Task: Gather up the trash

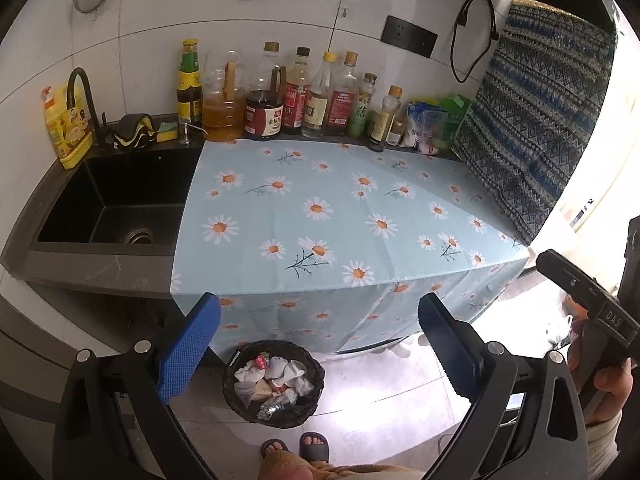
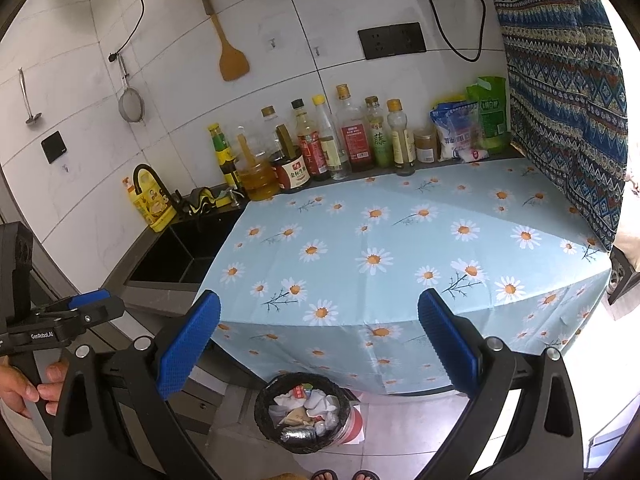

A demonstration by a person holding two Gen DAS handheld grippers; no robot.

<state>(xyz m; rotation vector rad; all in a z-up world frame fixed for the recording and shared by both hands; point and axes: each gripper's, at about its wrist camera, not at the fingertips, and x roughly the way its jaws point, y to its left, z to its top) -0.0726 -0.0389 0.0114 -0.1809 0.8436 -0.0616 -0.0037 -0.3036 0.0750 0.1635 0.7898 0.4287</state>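
Note:
A black-lined trash bin (image 1: 274, 384) stands on the floor in front of the counter, filled with crumpled white paper, wrappers and a plastic bottle; it also shows in the right wrist view (image 2: 306, 414). My left gripper (image 1: 320, 344) is open and empty, held above the bin. My right gripper (image 2: 320, 344) is open and empty, also above the bin. The right gripper's body shows at the right edge of the left wrist view (image 1: 588, 300). The left gripper shows at the left edge of the right wrist view (image 2: 80, 316). The counter is covered by a daisy-print cloth (image 1: 340, 216).
A black sink (image 1: 116, 204) lies left of the cloth, with a faucet (image 1: 82, 96) and a yellow detergent bottle (image 1: 66, 128). A row of sauce bottles (image 1: 304, 100) and bags (image 1: 432, 124) lines the back wall. A patterned cloth (image 1: 544, 128) hangs at the right. My feet (image 1: 296, 446) are by the bin.

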